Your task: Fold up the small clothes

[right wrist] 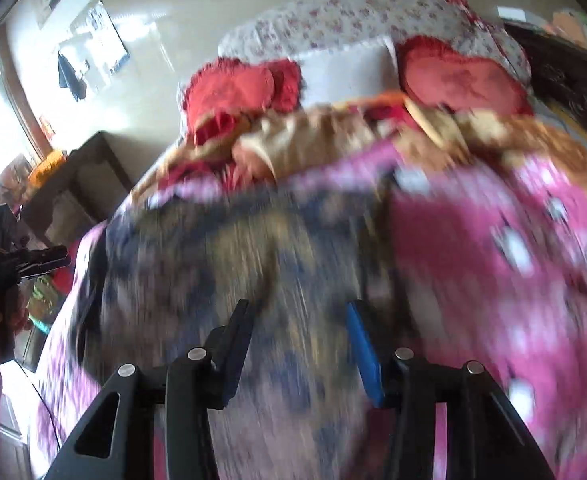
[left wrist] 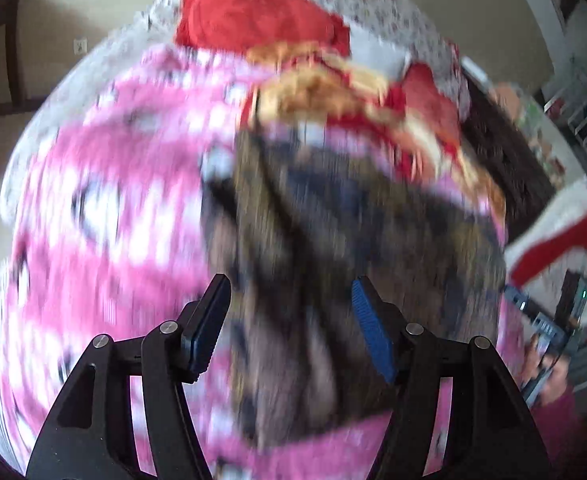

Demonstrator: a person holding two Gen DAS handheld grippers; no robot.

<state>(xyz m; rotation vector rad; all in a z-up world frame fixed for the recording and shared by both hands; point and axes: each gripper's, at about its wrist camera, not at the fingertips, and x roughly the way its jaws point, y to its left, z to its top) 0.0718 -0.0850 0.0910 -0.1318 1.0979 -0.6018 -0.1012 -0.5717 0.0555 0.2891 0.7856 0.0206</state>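
Patterned brown-and-navy garment [left wrist: 333, 248] lies spread on the pink printed blanket [left wrist: 105, 216] covering the bed, with red cushions [right wrist: 237, 88] and a gold-and-red throw [right wrist: 317, 132] beyond it toward the headboard. Both views are heavily blurred, so hems and seams cannot be made out. Left gripper [left wrist: 291, 320] stands with jaws parted above the cloth, nothing between the pads. Right gripper [right wrist: 299, 340] is likewise parted and empty, over the same garment. Neither can be confirmed as touching fabric. In my judgement, the step in hand is taking hold of the near edge. To do it well, each gripper should pinch one layer only at matching corners, clear of the blanket beneath, then lift evenly so the fold line stays straight.
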